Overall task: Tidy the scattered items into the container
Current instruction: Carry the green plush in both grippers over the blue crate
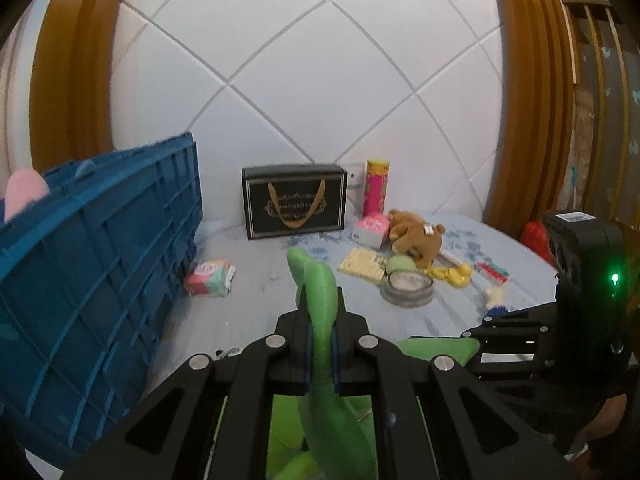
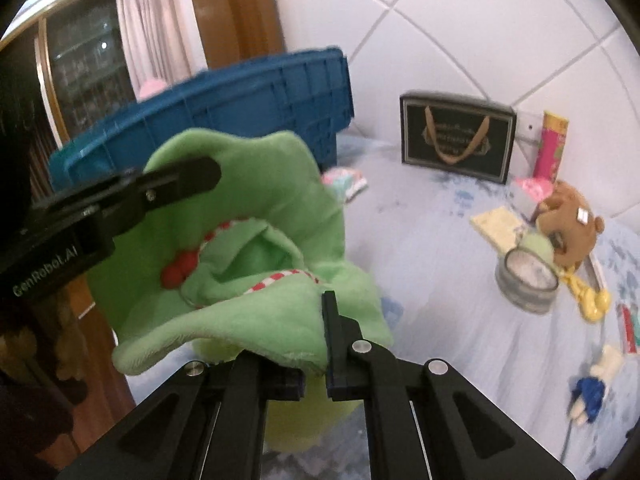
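A green plush toy (image 2: pixel 256 216) with red-and-white trim hangs in the air between both grippers, above the pale blue bedsheet (image 2: pixel 440 280). My left gripper (image 1: pixel 320 316) is shut on a green limb of the toy (image 1: pixel 320 292); in the right wrist view it (image 2: pixel 200 176) comes in from the upper left. My right gripper (image 2: pixel 316 360) is shut on the toy's lower fabric edge, which covers one finger. In the left wrist view it (image 1: pixel 476 344) pinches the green fabric at the right. The blue ribbed crate (image 1: pixel 100 260) stands to the left (image 2: pixel 240 100), with something pink (image 1: pixel 24 196) inside.
On the bed lie a black gift box (image 1: pixel 294 206), a pink tube (image 1: pixel 376 188), a brown teddy bear (image 1: pixel 416 236), a yellow pad (image 1: pixel 362 266), a round tin (image 1: pixel 408 288), a yellow duck (image 1: pixel 456 274), a tissue pack (image 1: pixel 210 278) and a small doll (image 2: pixel 592 388). A padded headboard (image 1: pixel 300 60) stands behind.
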`<act>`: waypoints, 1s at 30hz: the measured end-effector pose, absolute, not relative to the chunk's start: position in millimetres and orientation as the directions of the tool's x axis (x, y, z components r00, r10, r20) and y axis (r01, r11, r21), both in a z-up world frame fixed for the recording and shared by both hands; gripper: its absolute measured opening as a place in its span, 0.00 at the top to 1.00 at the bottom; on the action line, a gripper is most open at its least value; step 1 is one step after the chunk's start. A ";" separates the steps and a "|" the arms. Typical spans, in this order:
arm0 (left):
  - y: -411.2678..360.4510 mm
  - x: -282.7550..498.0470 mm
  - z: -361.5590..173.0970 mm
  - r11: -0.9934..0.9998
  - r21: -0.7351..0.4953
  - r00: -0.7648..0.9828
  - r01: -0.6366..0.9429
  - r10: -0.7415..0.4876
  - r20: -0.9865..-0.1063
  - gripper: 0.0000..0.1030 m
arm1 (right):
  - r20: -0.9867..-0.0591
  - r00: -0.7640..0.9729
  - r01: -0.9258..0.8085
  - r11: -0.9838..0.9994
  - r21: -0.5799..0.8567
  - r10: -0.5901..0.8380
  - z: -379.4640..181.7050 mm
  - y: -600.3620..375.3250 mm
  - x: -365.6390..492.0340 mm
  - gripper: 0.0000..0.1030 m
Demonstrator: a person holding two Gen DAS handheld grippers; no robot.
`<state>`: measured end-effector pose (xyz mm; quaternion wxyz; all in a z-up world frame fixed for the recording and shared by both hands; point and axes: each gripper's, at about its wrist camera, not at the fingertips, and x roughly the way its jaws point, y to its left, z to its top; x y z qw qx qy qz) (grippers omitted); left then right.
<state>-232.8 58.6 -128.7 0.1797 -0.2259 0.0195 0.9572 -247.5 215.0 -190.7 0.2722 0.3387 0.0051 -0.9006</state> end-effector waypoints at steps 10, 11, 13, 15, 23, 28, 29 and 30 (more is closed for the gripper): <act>74.0 -223.9 -74.9 -0.934 -0.014 -0.862 -0.358 0.336 -0.378 0.94 | -0.505 -0.694 0.504 -0.847 0.168 -0.513 -122.8 236.6 -247.2 0.94; 75.2 -223.0 -67.5 -0.935 -0.010 -0.867 -0.355 0.334 -0.369 0.94 | -0.490 -0.703 0.508 -0.846 0.162 -0.516 -112.9 238.1 -246.9 0.94; 77.1 -220.4 -53.7 -0.939 0.003 -0.881 -0.343 0.321 -0.347 0.94 | -0.464 -0.716 0.515 -0.843 0.154 -0.522 -96.0 241.6 -246.9 0.94; 78.4 -216.8 -41.0 -0.947 0.020 -0.900 -0.320 0.298 -0.320 0.94 | -0.438 -0.727 0.522 -0.840 0.146 -0.528 -79.8 245.7 -246.8 0.94; 81.5 -202.3 -3.8 -0.966 0.061 -0.938 -0.253 0.229 -0.260 0.94 | -0.348 -0.734 0.584 -0.804 0.116 -0.583 -29.0 244.0 -239.5 0.94; 68.6 -194.4 20.8 -0.974 0.060 -0.953 -0.217 0.198 -0.231 0.94 | -0.303 -0.719 0.623 -0.774 0.117 -0.625 -0.4 228.4 -237.1 0.94; 65.1 -193.8 26.3 -0.975 0.056 -0.955 -0.214 0.196 -0.224 0.94 | -0.297 -0.716 0.630 -0.768 0.115 -0.632 5.4 223.9 -236.1 0.94; 60.5 -192.0 31.8 -0.977 0.049 -0.956 -0.210 0.194 -0.219 0.94 | -0.290 -0.713 0.637 -0.762 0.113 -0.639 10.5 219.0 -235.3 0.94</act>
